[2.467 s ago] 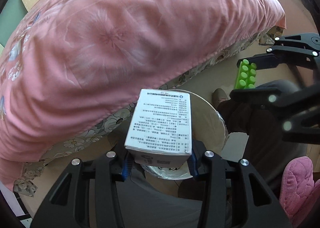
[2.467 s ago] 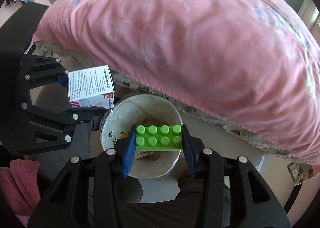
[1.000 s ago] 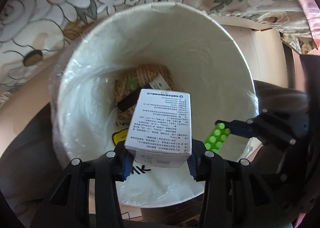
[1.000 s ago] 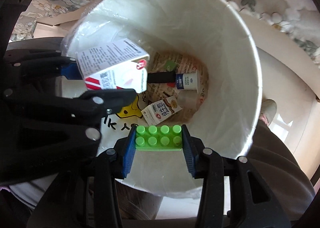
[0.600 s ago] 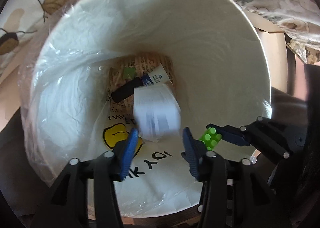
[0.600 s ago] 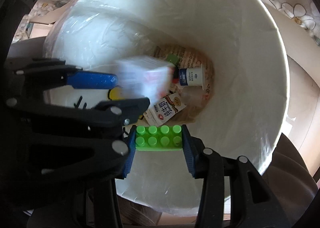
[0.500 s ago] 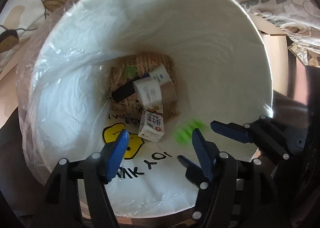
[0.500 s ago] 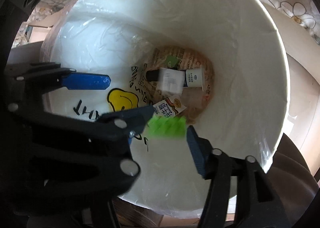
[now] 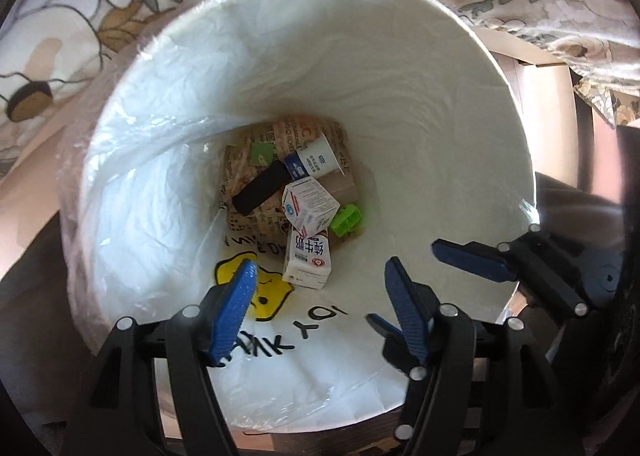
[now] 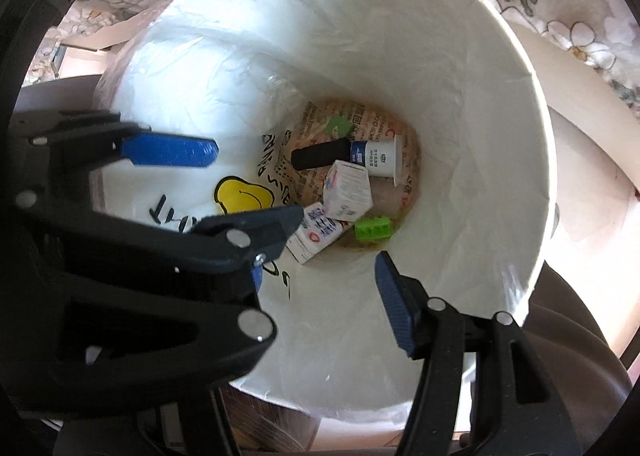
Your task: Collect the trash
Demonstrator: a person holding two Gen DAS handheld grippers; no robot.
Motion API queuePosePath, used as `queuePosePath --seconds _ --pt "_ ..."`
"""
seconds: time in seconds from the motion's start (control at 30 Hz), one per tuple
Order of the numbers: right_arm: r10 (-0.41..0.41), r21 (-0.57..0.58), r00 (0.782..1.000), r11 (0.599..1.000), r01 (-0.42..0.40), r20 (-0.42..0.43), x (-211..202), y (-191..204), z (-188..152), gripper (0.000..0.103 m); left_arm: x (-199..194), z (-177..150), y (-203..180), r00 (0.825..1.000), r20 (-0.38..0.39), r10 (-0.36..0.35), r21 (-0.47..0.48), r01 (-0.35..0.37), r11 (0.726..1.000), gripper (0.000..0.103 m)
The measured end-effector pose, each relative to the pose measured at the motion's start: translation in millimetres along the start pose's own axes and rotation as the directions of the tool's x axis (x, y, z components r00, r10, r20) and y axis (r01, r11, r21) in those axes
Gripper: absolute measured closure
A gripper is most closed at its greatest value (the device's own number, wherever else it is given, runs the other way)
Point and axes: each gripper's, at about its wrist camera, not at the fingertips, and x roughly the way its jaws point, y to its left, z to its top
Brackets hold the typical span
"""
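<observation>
Grippers agape above "THANK YOU" bag

left gripper spread empty, right gripper likewise

Trash bin: near rim hidden behind the gripper bodies in both wrist views. Milk carton: one corner covered by the left gripper in the right wrist view, its top end overlapped by the white box; print on the cup too small to read. Right gripper: its left finger concealed behind the left gripper's frame; flowered fabric cut off by the lens edge.
</observation>
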Motion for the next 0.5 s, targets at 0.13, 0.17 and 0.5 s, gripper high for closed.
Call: queuePosePath --seconds 0.13,0.17,0.5 --pt "-0.059 -0.034 0.998 0.998 0.06 0.009 -12.5 6.6 -9.3 0.043 -8.6 -4.7 -2.8 0.999 0.021 0.025 0.014 -0.025 1.0 0.029" --pt "-0.076 -0.043 0.997 0.996 0.076 0.008 -14.7 7.8 -11.8 0.043 -12.4 -6.1 -2.7 0.999 0.029 0.035 0.012 -0.035 0.999 0.029" --pt "-0.2 -0.031 0.976 0.979 0.203 0.084 -87.6 -0.3 -30.7 0.042 -77.7 -35.7 -16.5 0.981 0.152 0.122 0.067 -0.133 0.989 0.017"
